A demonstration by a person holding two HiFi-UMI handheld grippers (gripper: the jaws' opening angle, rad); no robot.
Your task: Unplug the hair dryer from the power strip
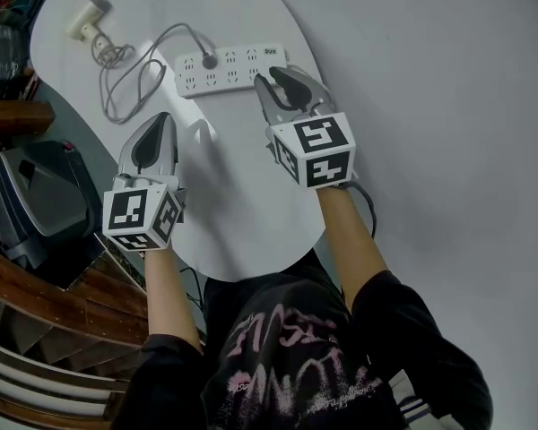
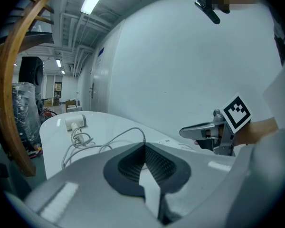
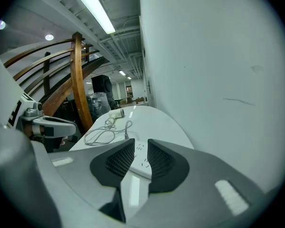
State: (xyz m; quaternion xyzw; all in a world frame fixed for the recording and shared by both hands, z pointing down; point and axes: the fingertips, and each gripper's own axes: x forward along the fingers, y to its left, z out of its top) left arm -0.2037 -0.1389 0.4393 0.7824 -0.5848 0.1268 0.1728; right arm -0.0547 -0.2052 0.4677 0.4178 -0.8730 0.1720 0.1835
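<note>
While the plug [image 1: 209, 61] sits in a socket near the left end of the power strip [image 1: 238, 68], the hair dryer [image 1: 88, 18] lies on its side at the far left end of the white table [image 1: 251, 222], at about 10 o'clock from the strip in the head view. Its grey cable [image 1: 125, 79] runs from the plug in loose loops back towards the dryer.

The right gripper [image 1: 271, 77] hangs at the strip's right end, so the plug lies at about 9 o'clock from its tips and the dryer farther out at 10 o'clock. Its jaws stand a little apart with nothing pressed between the pads. In the right gripper view the strip [image 3: 142, 159] shows through the gap just below the tips [image 3: 140, 144], with the plug beyond it at about 11 o'clock; whether the jaws touch the strip I cannot tell.

The left gripper [image 1: 161, 119] is nearer the person, over bare table and well apart from the strip. Its jaws are closed together and empty, the pads meeting at the tip in the left gripper view [image 2: 144, 146]. From it the plug lies at about 1 o'clock and the dryer at 11 o'clock in the head view. The left gripper view shows the dryer [image 2: 76, 122] at 10 o'clock, past the cable loops, and the right gripper [image 2: 199, 132] at 3 o'clock.
</note>
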